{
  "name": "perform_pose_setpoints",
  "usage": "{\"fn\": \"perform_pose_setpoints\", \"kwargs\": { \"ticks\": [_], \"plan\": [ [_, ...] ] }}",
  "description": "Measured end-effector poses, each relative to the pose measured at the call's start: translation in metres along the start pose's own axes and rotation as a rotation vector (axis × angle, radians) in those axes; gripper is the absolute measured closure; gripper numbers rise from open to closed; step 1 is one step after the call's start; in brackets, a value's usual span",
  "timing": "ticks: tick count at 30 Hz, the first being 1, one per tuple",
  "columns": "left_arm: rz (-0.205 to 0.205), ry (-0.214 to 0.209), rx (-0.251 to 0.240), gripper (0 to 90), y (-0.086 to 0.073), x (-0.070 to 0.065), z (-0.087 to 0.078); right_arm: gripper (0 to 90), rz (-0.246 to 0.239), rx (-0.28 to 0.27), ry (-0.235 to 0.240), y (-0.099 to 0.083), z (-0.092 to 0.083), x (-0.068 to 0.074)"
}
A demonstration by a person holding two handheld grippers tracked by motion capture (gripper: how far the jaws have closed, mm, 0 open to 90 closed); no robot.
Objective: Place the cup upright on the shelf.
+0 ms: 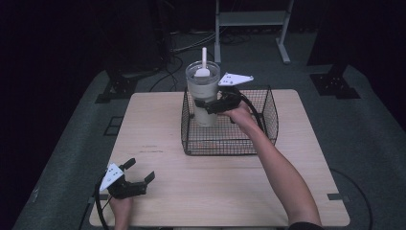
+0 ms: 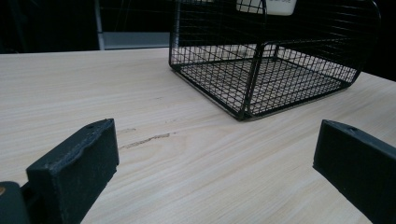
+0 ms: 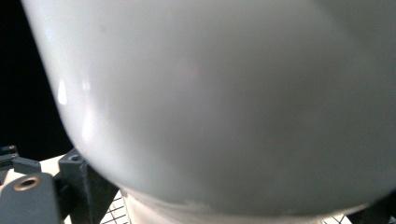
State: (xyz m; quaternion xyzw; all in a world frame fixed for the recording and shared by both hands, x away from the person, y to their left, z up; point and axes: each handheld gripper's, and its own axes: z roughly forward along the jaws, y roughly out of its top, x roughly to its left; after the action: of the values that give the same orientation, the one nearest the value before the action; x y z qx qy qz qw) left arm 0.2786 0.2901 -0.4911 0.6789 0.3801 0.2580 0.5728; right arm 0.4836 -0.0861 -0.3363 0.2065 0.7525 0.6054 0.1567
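Left tongs (image 1: 136, 178) rest low over the near-left corner of the surface (image 1: 158, 143), jaws spread wide and holding nothing; in the left gripper view the two black jaws stand well apart with bare light wood between them and the basket (image 2: 261, 70) farther off. Moving rightward, the black wire basket (image 1: 268, 103) stands on the far middle of the surface, its mesh floor bare as far as can be seen. At the basket's left rear, a pale tumbler (image 1: 203, 91) with a clear lid and a white straw (image 1: 204, 57) is held upright, its body rising above the rim and its base within the walls; whether the base touches the mesh floor cannot be told. Right tongs (image 1: 207, 106) are clamped across the tumbler's lower body, reaching in from the right, with the person's forearm stretched over the basket's near wall; in the right gripper view the tumbler (image 3: 224, 102) sits tight against the camera, with dark jaw parts at either bottom corner. Judged step: the tumbler is in carriage at the basket, either being set down or lifted out. Next move calls for keeping it upright, holding a firm grip on its smooth wall, and clearing the wire rim.
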Motion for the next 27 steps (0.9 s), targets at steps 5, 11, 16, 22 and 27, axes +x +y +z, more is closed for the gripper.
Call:
{"fn": "perform_pose_setpoints", "kwargs": {
  "ticks": [5,11,16,22,27],
  "plan": [
    [-0.002,-0.001,0.001,0.0,0.0,0.0,0.0,8.6,0.027,0.005,0.006,-0.007,0.005,-0.005],
    [-0.006,-0.002,-0.003,0.0,0.0,0.0,-0.001,8.6,0.028,0.039,0.01,-0.018,0.012,-0.011],
    [-0.003,-0.012,-0.005,0.0,0.0,0.001,-0.001,8.7,0.04,0.042,0.025,-0.028,0.017,-0.016],
    [-0.005,-0.01,-0.006,0.0,0.0,0.001,-0.001,8.7,0.053,0.071,0.033,-0.04,0.024,-0.02],
    [-0.005,-0.013,-0.006,0.0,0.0,0.001,-0.001,8.6,0.068,0.073,0.026,-0.047,0.025,-0.021]
  ]
}}
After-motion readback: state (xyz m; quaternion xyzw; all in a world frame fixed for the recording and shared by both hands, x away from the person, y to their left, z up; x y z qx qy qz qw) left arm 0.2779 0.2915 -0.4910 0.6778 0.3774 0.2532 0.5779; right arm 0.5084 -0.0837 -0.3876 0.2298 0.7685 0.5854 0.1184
